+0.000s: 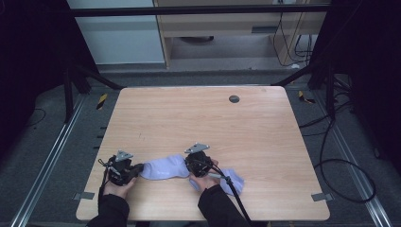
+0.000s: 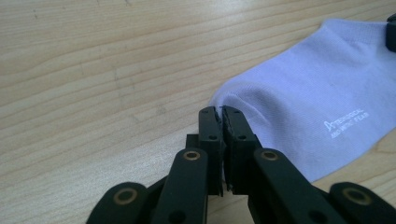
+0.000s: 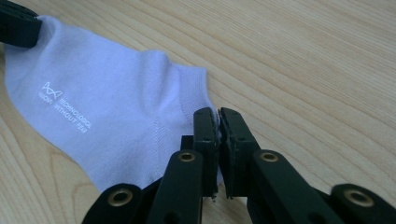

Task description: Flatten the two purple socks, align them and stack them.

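Observation:
A pale lilac sock (image 1: pixel 163 169) lies flat near the table's front edge, with white lettering on its side (image 2: pixel 343 123). My left gripper (image 1: pixel 140 169) is at its left end, and in the left gripper view the jaws (image 2: pixel 220 112) are shut on the rounded toe edge. My right gripper (image 1: pixel 187 165) is at the sock's right end. There the sock (image 3: pixel 93 112) spreads to the left and the jaws (image 3: pixel 218 114) are shut on the ribbed cuff edge. A person's hands hold both grippers from the bottom of the high view.
A second lilac sock (image 1: pixel 234 182) lies to the right, partly under the right forearm and cable. The wooden table (image 1: pixel 203 118) has a dark round cap (image 1: pixel 234 99) near its far edge. Black frame legs and cables stand around the table on the floor.

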